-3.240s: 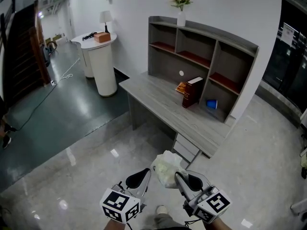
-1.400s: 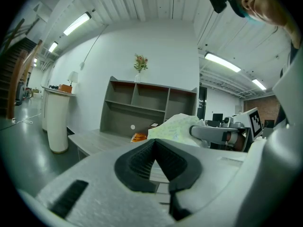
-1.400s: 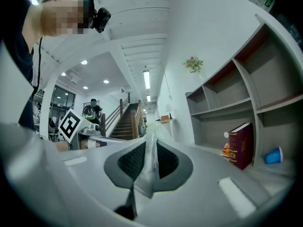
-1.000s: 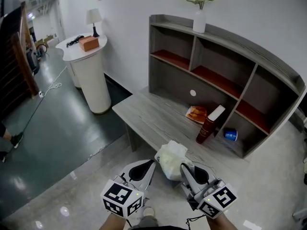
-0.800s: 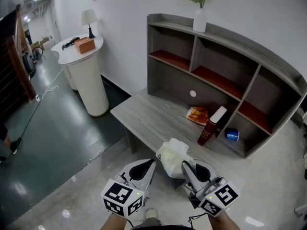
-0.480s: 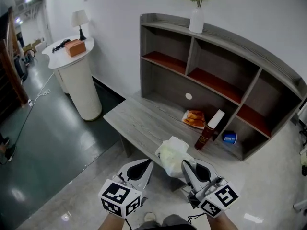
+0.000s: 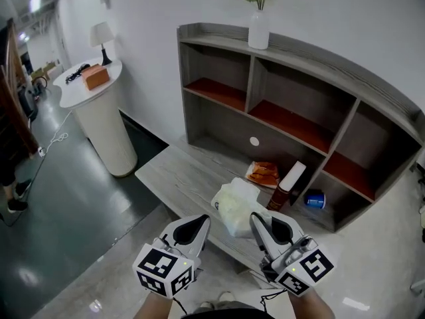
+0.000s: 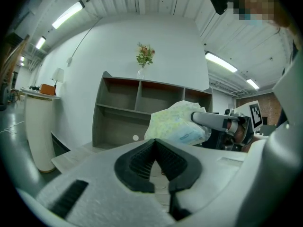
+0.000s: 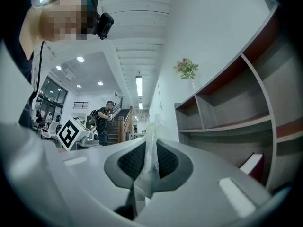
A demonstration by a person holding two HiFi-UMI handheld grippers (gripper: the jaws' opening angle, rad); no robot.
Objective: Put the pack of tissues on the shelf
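Note:
The pack of tissues (image 7: pixel 235 205) is a pale yellowish plastic pack, held up over the desk's near edge. My right gripper (image 7: pixel 255 222) is shut on its plastic edge (image 9: pixel 150 161), which stands pinched between the pads. In the left gripper view the pack of tissues (image 8: pixel 176 125) hangs ahead to the right. My left gripper (image 7: pixel 199 222) is shut with nothing in it, just left of the pack. The grey shelf unit (image 7: pixel 302 68) with red-lined compartments stands at the back of the desk (image 7: pixel 189 178).
On the desk under the shelf lie an orange packet (image 7: pixel 263 173), a leaning dark red book (image 7: pixel 286 185) and a blue cup (image 7: pixel 313 199). A vase of flowers (image 7: pixel 258 24) tops the shelf. A white round stand (image 7: pixel 99 121) with a lamp is at the left.
I have come closer to the desk; the shelf now looms larger and the pack held by the right gripper hangs over the desk's near edge. Both grippers keep their states.

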